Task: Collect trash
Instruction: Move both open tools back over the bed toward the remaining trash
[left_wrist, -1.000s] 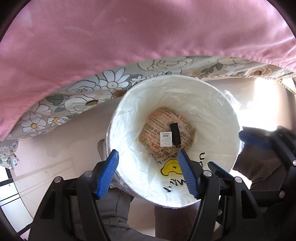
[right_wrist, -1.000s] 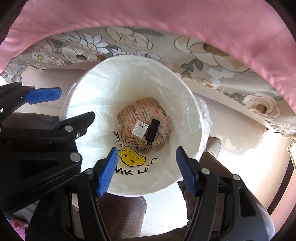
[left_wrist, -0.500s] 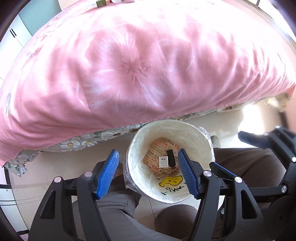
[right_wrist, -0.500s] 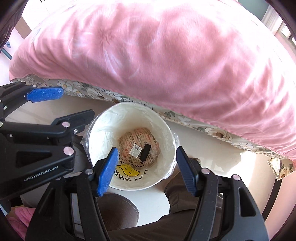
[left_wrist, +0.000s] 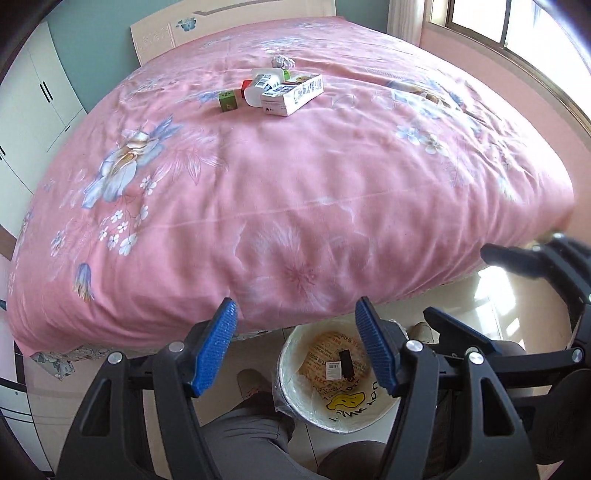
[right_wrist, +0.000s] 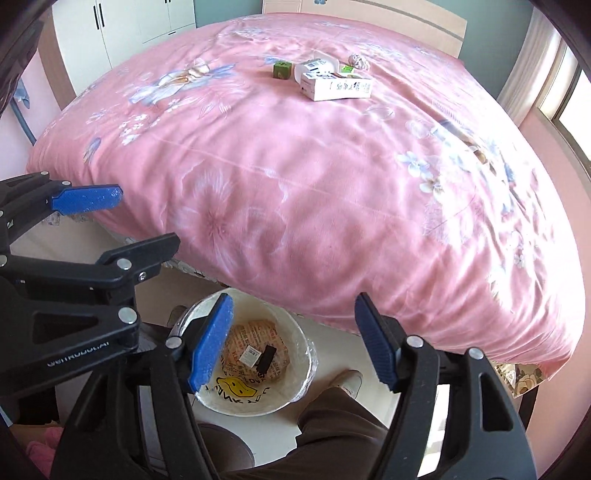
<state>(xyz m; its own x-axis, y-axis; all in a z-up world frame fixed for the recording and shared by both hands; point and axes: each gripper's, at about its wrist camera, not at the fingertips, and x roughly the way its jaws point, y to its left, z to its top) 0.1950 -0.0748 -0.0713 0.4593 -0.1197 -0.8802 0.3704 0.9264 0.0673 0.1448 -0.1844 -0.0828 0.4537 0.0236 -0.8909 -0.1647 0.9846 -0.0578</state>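
Across most of both views spreads a bed (left_wrist: 295, 192) under a pink floral cover, its edge hanging over the pale floor (right_wrist: 354, 325). Below that edge, on the floor, stands a white bin (left_wrist: 295, 398) lined with clear plastic, between the person's knees; we see a printed wrapper (right_wrist: 255, 343) and a small black piece (right_wrist: 266, 357) lying at its bottom, with a white tag beside them. Far up the bed, well apart from the bin, sits the trash: a white box (left_wrist: 293, 95), a white bottle (left_wrist: 258, 88) touching it, a green cube (left_wrist: 226, 100) just beside, and a crumpled wad (left_wrist: 281, 62) behind. Our left gripper (left_wrist: 297, 350) hangs over the bin with jaws wide apart and nothing between them. Our right gripper (right_wrist: 293, 341) hovers close beside it, its jaws opening, likewise empty. Each gripper shows at the edge of the other's view.
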